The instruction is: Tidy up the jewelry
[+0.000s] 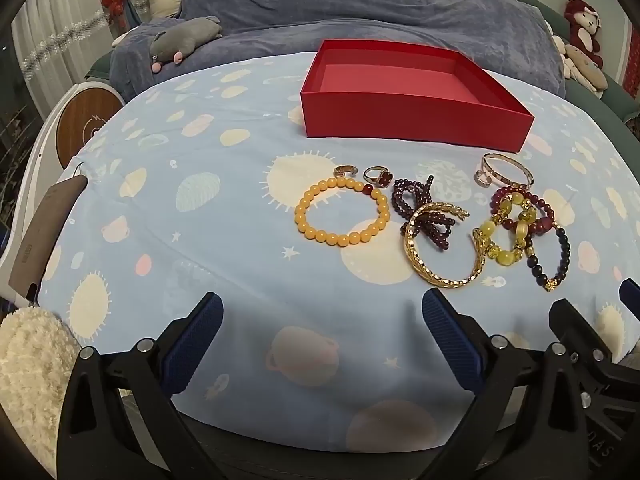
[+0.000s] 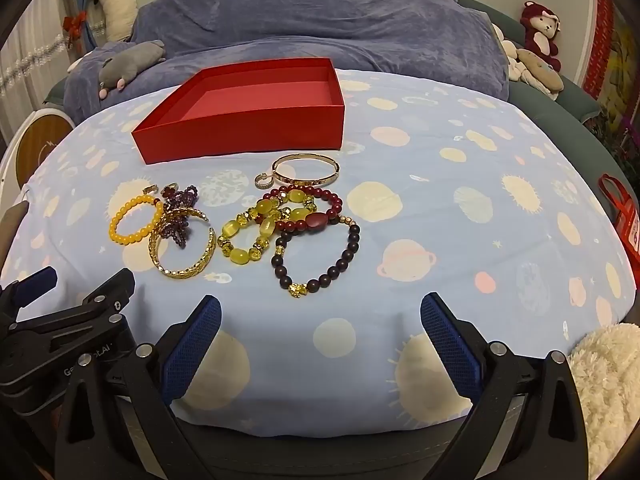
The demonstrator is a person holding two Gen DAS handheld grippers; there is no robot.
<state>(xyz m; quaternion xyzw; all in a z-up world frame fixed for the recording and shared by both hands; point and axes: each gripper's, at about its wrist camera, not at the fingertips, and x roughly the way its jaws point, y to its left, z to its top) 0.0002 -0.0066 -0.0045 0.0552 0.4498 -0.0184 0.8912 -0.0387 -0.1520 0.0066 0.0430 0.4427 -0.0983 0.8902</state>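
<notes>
A pale blue planet-print bedsheet (image 2: 460, 208) carries everything. On it, the shallow red cardboard box (image 1: 408, 120) sits empty, so nothing is sorted yet. Just in front lie a gold chain-link bangle (image 1: 438, 248), a yellow bead bracelet (image 1: 304, 222), a dark bead bracelet (image 2: 348, 256) and 2 small rings (image 1: 374, 176) among others. The left gripper (image 1: 322, 344) and right gripper (image 2: 320, 344) hover with jaws wide apart, holding nothing.

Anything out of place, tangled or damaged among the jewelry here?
No damage shows. The red box is empty; all jewelry lies loose on the cloth. The gold bangle overlaps the purple beads, and three bracelets lie piled over each other.
</notes>
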